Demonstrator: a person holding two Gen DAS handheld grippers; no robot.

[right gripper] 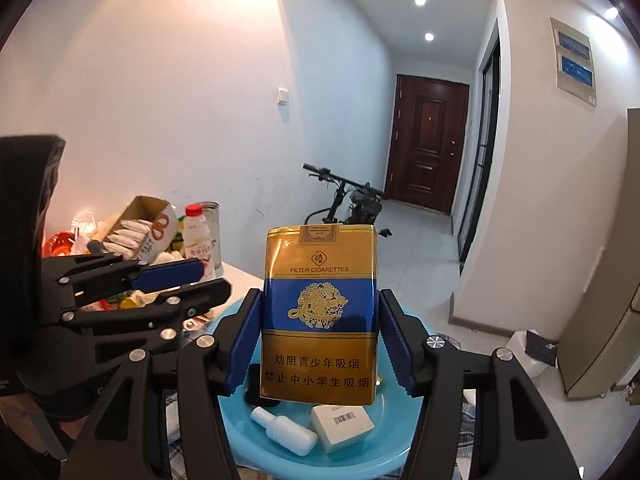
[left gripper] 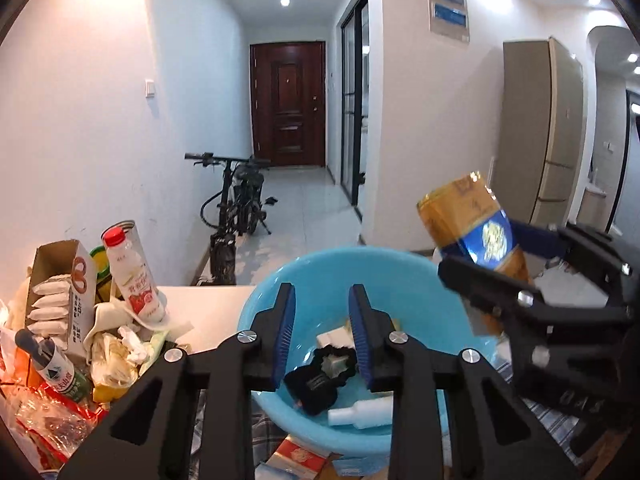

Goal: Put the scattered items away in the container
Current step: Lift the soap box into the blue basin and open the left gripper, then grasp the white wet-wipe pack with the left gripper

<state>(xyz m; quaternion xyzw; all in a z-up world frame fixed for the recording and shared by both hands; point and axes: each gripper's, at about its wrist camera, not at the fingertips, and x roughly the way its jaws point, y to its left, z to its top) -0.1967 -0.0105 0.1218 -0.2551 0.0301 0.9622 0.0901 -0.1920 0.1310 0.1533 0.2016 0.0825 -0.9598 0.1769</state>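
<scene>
Gold-and-blue cigarette pack [right gripper: 318, 316] stands upright, pinched on both sides by the right gripper [right gripper: 320, 336], held above the blue basin [right gripper: 360, 460] and clear of its rim. Inside the basin lie a white bottle [right gripper: 286, 432], a white box [right gripper: 342, 426] and a dark bundle [left gripper: 320, 376], with bare floor between them. Over the near rim the left gripper [left gripper: 322, 332] hovers, fingers spread on nothing, while clutter [left gripper: 80, 320] crowds the tabletop's left edge, apart from the basin.
</scene>
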